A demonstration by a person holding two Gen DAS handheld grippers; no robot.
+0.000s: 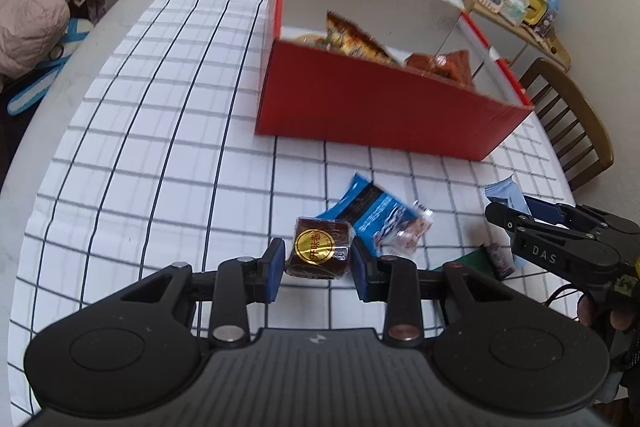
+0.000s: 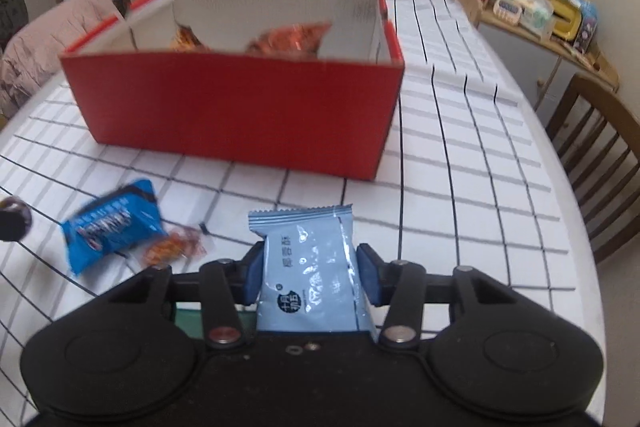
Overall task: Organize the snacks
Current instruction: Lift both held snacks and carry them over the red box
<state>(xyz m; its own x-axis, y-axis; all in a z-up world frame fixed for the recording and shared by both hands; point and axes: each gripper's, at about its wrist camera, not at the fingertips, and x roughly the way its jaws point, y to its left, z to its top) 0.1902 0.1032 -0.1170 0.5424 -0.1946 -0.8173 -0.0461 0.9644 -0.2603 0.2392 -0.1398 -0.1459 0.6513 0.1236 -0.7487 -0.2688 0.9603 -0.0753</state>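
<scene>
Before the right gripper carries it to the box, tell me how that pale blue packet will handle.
The pale blue packet looks like thin crinkled film, so it will probably flex rather than stay stiff. It seems light for its size, sticking up from the right gripper without sagging. The glossy surface may be slippery, so it could slide between the pads on the way to the red box.

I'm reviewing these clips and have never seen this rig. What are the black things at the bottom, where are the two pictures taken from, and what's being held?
No robot here: a person holds a pair of tongs in each hand, each with a camera looking along its fingers. In the left view, the left tongs grip a brown cake; the right tongs show at the edge. In the right view, the right tongs grip a pale blue packet. On the checked cloth stand a red box with snacks inside, a blue packet and a small orange packet.
</scene>
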